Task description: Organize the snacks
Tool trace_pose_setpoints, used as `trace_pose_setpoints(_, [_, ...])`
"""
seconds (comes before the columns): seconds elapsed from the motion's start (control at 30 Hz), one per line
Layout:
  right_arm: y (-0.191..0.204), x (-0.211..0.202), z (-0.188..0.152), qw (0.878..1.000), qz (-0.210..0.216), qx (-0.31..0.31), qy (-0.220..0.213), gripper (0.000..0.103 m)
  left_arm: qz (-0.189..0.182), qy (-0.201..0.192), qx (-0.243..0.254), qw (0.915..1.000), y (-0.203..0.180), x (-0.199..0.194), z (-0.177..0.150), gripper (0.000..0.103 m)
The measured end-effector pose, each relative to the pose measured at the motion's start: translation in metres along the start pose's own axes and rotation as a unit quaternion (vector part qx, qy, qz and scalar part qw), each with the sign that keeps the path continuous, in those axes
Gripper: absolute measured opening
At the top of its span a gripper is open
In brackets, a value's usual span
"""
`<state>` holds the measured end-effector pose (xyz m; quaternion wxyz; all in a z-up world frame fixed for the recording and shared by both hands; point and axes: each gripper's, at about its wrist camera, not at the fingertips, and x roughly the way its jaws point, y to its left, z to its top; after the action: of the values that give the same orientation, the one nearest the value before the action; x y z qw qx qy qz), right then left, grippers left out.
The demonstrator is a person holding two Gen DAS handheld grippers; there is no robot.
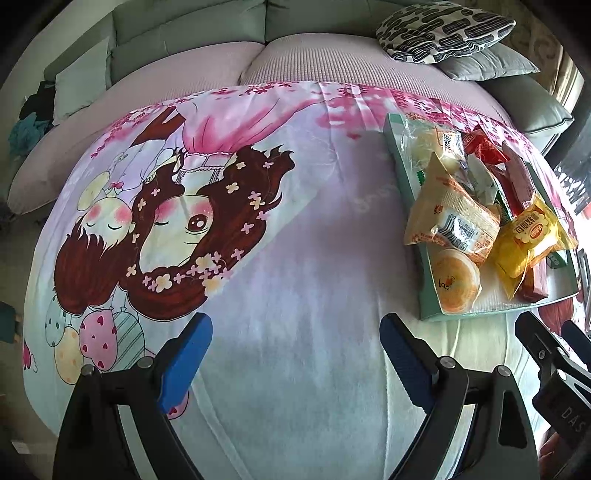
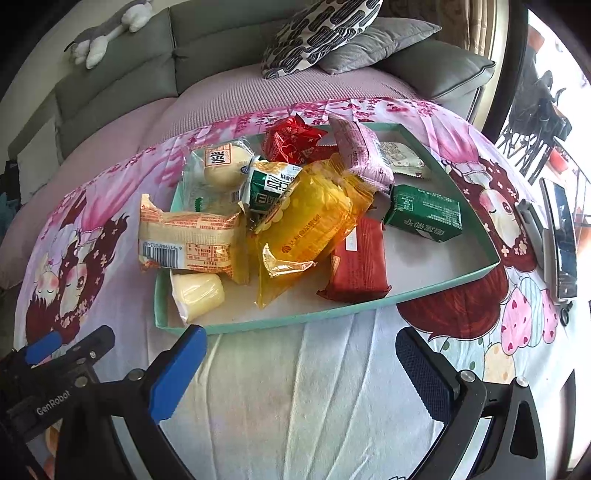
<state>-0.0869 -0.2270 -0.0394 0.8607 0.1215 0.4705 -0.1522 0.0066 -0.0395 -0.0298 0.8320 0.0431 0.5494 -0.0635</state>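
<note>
A home living room is showing: a grey-green sofa (image 2: 122,70) is filling the upper frame, patterned cushions (image 2: 317,33) are lying upper right, a plush toy (image 2: 107,33) is resting upper left.

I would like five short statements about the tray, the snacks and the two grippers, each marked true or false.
1. The snacks lie piled in a teal tray. True.
2. The right gripper holds the yellow packet. False: it is open and holds nothing.
3. The green packet lies inside the tray. True.
4. The left gripper is shut on a snack. False: it is open over bare cloth.
5. The tray stands on a bare wooden table. False: it stands on the cartoon-printed cloth.
</note>
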Motion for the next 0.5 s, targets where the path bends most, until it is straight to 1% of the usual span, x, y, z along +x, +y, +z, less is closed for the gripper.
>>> trace_pose_setpoints(0.5, [0.0002,-0.0004,0.0003,1.000,-0.011,-0.015,-0.018,0.103,0.005,0.002,0.002,1.0000,0.0021,-0.0010,0.0002,0.092])
